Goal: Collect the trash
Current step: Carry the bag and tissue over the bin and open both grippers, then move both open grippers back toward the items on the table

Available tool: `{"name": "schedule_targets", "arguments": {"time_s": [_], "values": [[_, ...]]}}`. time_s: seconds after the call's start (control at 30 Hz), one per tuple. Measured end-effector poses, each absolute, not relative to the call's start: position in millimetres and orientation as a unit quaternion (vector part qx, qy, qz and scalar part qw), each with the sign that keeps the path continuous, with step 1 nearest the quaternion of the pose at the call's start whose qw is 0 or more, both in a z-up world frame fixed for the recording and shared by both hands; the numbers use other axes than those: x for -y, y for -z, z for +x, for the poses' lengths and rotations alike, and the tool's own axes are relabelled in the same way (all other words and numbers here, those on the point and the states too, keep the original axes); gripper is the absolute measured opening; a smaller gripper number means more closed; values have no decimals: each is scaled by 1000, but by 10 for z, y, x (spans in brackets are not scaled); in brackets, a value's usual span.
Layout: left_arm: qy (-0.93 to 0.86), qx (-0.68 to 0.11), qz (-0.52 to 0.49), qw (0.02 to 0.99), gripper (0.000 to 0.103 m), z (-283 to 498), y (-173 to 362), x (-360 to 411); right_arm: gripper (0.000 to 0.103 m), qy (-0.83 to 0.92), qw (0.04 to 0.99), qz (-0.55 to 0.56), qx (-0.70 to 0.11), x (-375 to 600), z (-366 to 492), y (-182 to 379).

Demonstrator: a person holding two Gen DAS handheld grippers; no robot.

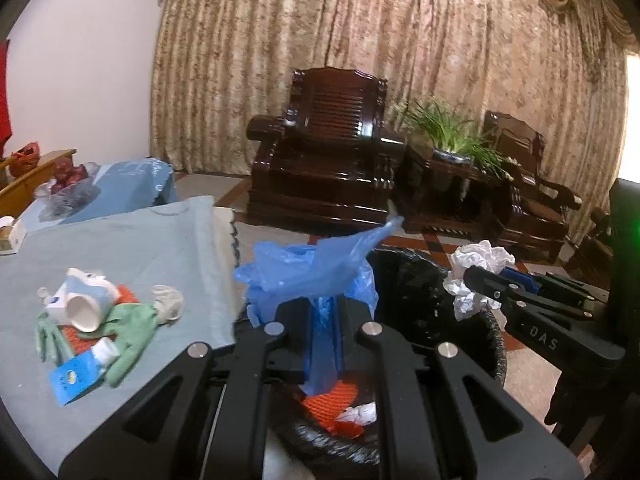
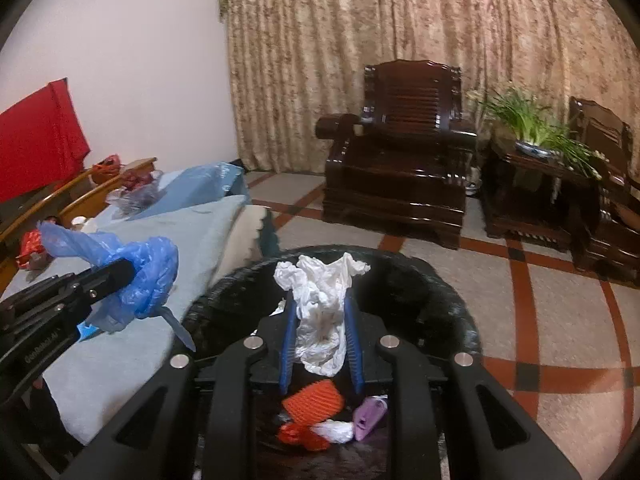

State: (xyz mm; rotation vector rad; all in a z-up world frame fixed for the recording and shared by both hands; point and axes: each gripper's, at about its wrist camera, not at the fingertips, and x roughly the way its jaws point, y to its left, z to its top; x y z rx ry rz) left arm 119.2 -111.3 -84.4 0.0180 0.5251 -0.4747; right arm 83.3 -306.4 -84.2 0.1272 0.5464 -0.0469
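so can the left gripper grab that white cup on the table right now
Probably not yet. The left gripper is shut on a blue bag, so its jaws are taken. The cup lies on its side on the table, in the open beside a green glove; once the bag is dropped, nothing blocks it.

Table (image 1: 168,240) under pale blue cloth; cup (image 1: 82,304), green glove (image 1: 132,332), blue packet (image 1: 72,380) lying on it.

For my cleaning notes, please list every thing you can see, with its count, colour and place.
Trash bin: one, black liner, on floor beside table.
Foam net: one, orange, inside bin.
Plastic bag: one, blue, in left claw.
Crumpled paper: one, white, in right claw over bin.
Cup: one, white-blue, tipped on table.
Glove: one, green, beside cup.
Armchair: one, dark wood, by curtain.
Left claw: shut on bag.
Right claw: shut on paper.
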Motion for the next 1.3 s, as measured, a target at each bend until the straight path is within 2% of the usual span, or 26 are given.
{"name": "schedule_targets", "arguments": {"time_s": [0.47, 0.63, 0.7, 0.73, 0.77, 0.87, 0.93, 0.97, 1.0, 1.07, 1.3], "values": [[262, -293, 30, 919, 8, 1478, 1214, 1608, 23, 64, 950, 66, -299, 3510, 947, 1158], [268, -304, 26, 914, 15, 1587, 1326, 1667, 26, 66, 945, 70, -312, 3588, 1026, 1274], [270, -307, 23, 912, 34, 1611, 1347, 1670, 31, 69, 943, 71, -317, 3602, 1057, 1318], [272, -307, 20, 912, 38, 1613, 1350, 1660, 33, 70, 943, 73, -318, 3616, 1064, 1338], [272, -307, 17, 912, 45, 1614, 1353, 1651, 43, 73, 942, 74, -321, 3627, 1074, 1356], [277, -308, 3, 910, 52, 1617, 1335, 1589, 58, 82, 939, 77, -324, 3652, 1067, 1387], [274, -303, 0, 913, 62, 1614, 1295, 1541, 76, 88, 939, 80, -323, 3667, 1047, 1379], [271, -302, -2, 914, 70, 1607, 1276, 1520, 89, 94, 940, 80, -319, 3664, 1029, 1368], [266, -299, -5, 917, 76, 1597, 1246, 1482, 94, 97, 941, 80, -315, 3655, 1006, 1348], [255, -295, -9, 921, 83, 1582, 1206, 1388, 97, 93, 940, 83, -317, 3643, 1007, 1324], [201, -276, -15, 940, 90, 1475, 1016, 891, 97, 68, 948, 95, -298, 3385, 1010, 1135]]}}
